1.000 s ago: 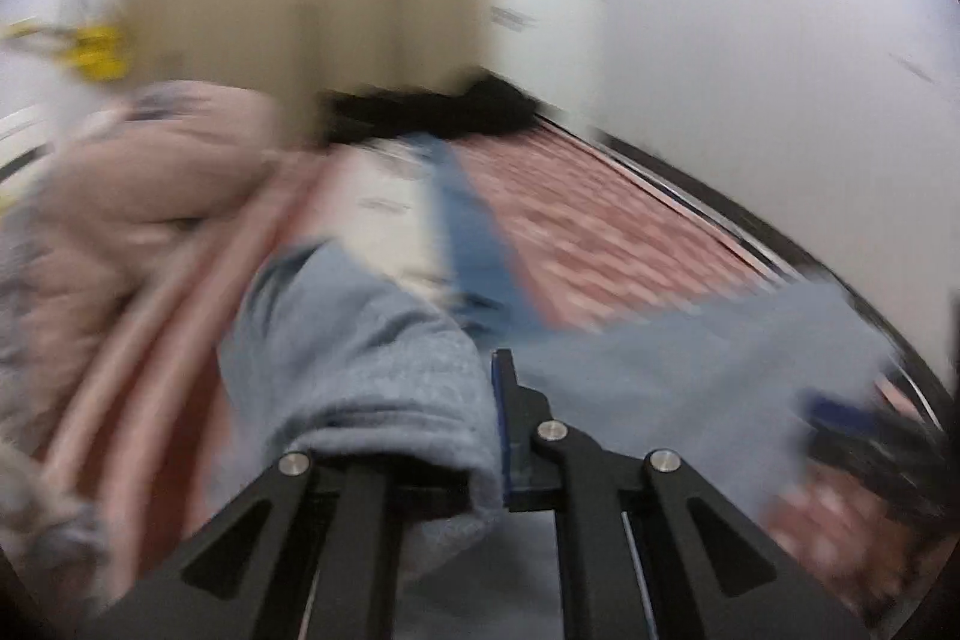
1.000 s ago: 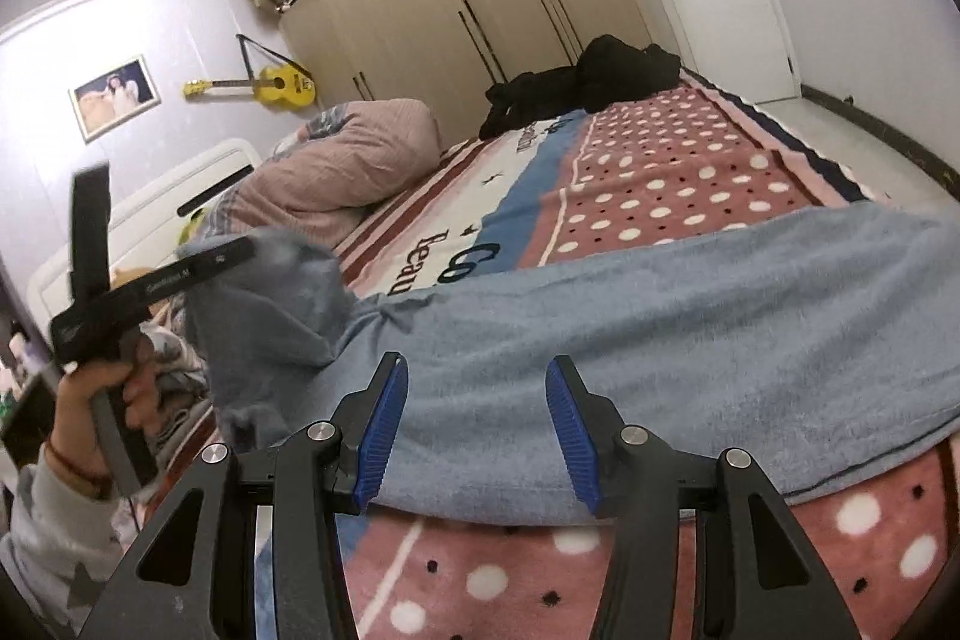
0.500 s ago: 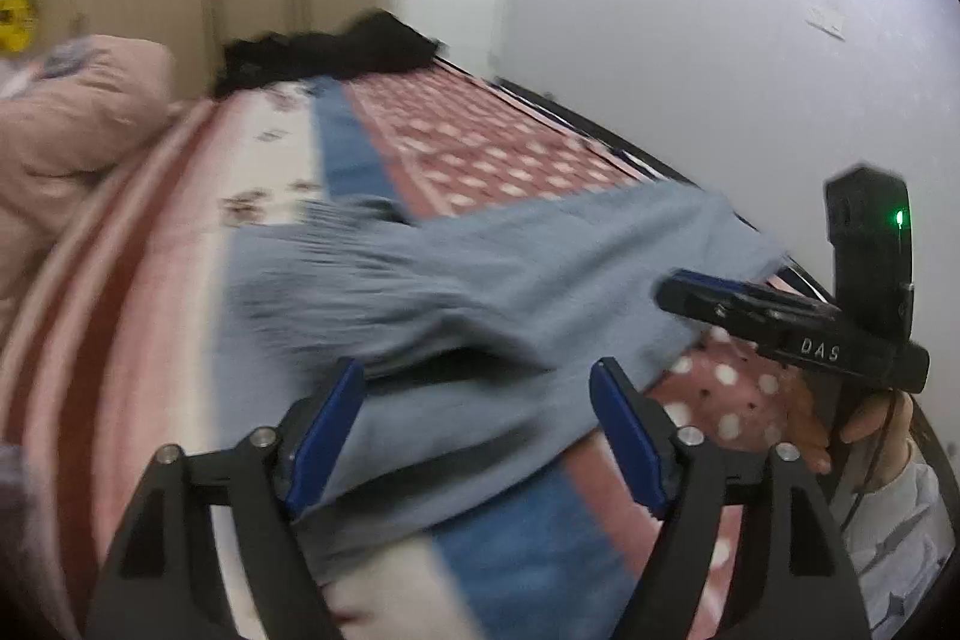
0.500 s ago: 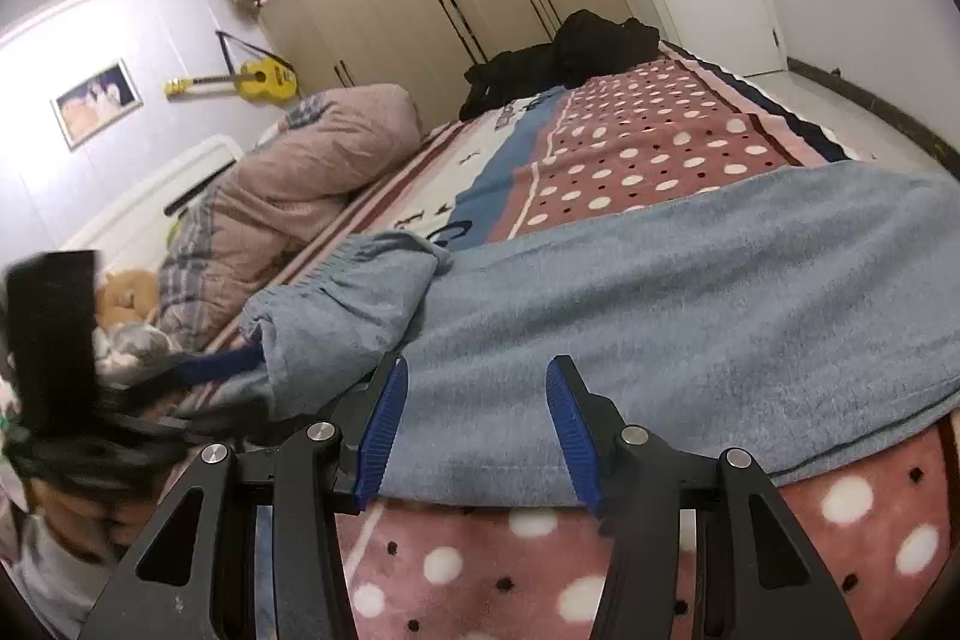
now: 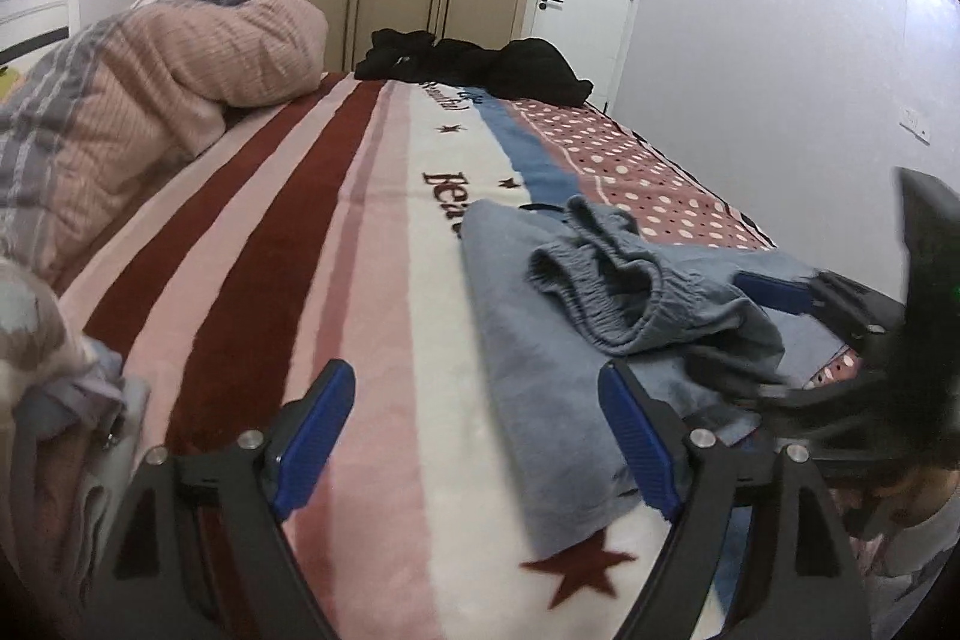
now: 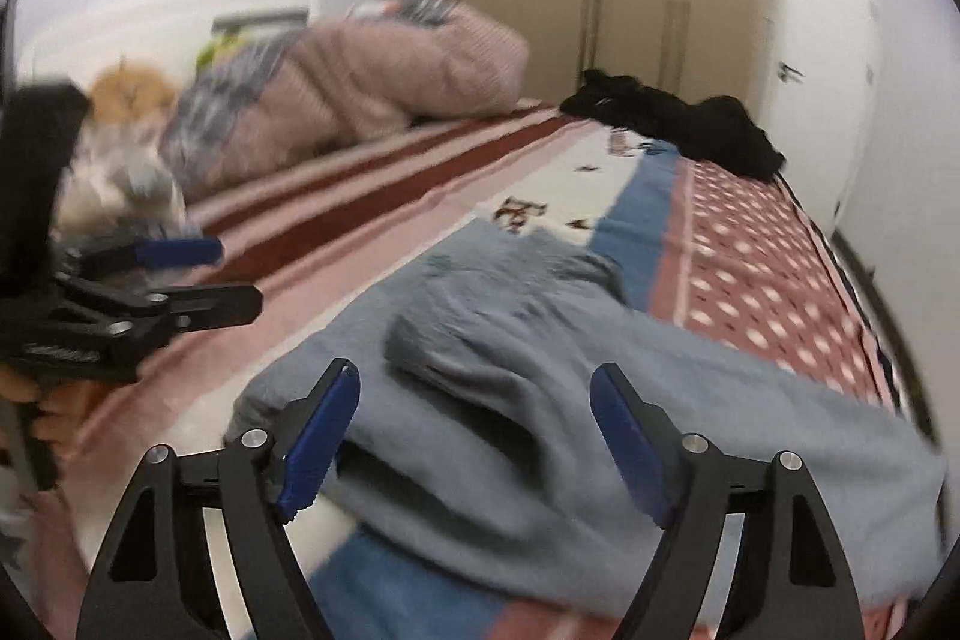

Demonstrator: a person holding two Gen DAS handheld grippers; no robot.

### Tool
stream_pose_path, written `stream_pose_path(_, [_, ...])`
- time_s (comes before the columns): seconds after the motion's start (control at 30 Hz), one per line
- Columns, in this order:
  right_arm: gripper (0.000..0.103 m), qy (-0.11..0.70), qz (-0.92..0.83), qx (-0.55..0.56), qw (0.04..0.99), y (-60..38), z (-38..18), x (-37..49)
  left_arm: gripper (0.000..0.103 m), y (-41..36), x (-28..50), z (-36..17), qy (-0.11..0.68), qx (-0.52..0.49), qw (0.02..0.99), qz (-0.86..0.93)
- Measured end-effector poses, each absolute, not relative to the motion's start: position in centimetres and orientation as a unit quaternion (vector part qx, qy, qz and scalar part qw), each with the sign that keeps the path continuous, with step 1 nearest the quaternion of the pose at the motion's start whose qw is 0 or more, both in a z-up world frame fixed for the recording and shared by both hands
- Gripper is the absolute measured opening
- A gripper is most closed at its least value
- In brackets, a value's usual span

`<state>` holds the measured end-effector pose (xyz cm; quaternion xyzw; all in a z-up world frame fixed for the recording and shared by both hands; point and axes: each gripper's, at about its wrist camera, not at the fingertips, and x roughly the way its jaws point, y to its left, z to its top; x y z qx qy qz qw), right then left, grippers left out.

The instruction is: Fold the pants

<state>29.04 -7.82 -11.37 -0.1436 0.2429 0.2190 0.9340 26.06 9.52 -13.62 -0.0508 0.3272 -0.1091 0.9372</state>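
We risk undoing the fold: the bunched waistband sits loose on top of the pants (image 5: pixel 540 340) and could slide off if we snag it. Both the left gripper (image 5: pixel 480 436) and right gripper (image 6: pixel 474 436) gape wide, holding nothing — the pants lie on the bed (image 5: pixel 288 244), just ahead of the right fingers, beside the left's.

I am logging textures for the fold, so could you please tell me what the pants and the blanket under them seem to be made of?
Pants: soft grey-blue knit, probably cotton jersey; matte, with a gathered elastic waistband. Blanket: plush fleece, likely synthetic; fuzzy nap with a slight sheen.
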Motion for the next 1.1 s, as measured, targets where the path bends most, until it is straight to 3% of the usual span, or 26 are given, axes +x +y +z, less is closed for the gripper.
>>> stream_pose_path(0.07, [0.075, 0.250, 0.176, -0.179, 0.935, -6.0, -12.5, 30.1, 0.081, 9.9, 25.6, -13.8, 0.327, -0.055, 0.936, -0.121])
stream_pose_path(0.13, [0.067, 0.250, 0.154, -0.204, 0.934, -4.9, -13.2, 30.8, 0.080, 10.3, 25.8, -14.1, 0.332, -0.064, 0.932, -0.129])
stream_pose_path(0.17, [0.049, 0.254, 0.149, -0.204, 0.934, -4.9, -13.4, 30.8, 0.081, 10.5, 25.6, -14.1, 0.334, -0.067, 0.931, -0.131])
stream_pose_path(0.2, [0.017, 0.257, 0.135, -0.192, 0.937, -5.2, -13.2, 30.9, 0.080, 10.6, 25.6, -14.1, 0.334, -0.068, 0.931, -0.133])
stream_pose_path(0.23, [0.006, 0.258, 0.123, -0.174, 0.942, -5.8, -12.9, 30.9, 0.080, 10.6, 25.4, -14.1, 0.333, -0.067, 0.931, -0.133])
stream_pose_path(0.47, [0.006, 0.239, 0.053, 0.098, 0.965, -17.8, -10.9, 30.2, 0.081, 10.1, 24.8, -13.9, 0.329, -0.075, 0.931, -0.139])
stream_pose_path(0.63, [0.008, 0.310, 0.015, 0.194, 0.930, -24.9, -14.5, 30.7, 0.081, 8.7, 24.8, -13.8, 0.333, -0.065, 0.927, -0.160])
stream_pose_path(0.7, [0.020, 0.332, 0.030, 0.227, 0.915, -26.5, -15.8, 30.6, 0.083, 7.8, 24.7, -14.1, 0.340, -0.052, 0.922, -0.179])
stream_pose_path(0.77, [0.025, 0.331, 0.047, 0.221, 0.916, -27.0, -15.7, 30.2, 0.084, 6.9, 24.5, -14.3, 0.342, -0.037, 0.918, -0.195])
stream_pose_path(0.83, [0.045, 0.320, 0.050, 0.181, 0.929, -26.9, -14.6, 29.8, 0.085, 5.6, 24.3, -14.5, 0.343, -0.014, 0.916, -0.209])
stream_pose_path(0.87, [0.064, 0.316, 0.054, 0.162, 0.933, -26.7, -14.3, 29.9, 0.086, 5.0, 24.3, -14.6, 0.343, 0.000, 0.915, -0.210])
stream_pose_path(0.9, [0.073, 0.319, 0.068, 0.133, 0.936, -26.2, -13.8, 30.0, 0.086, 4.4, 24.3, -14.9, 0.345, 0.012, 0.915, -0.208])
stream_pose_path(1.1, [0.073, 0.335, 0.078, 0.025, 0.939, -23.0, -13.1, 32.2, 0.086, 1.7, 25.5, -16.7, 0.368, 0.049, 0.906, -0.202])
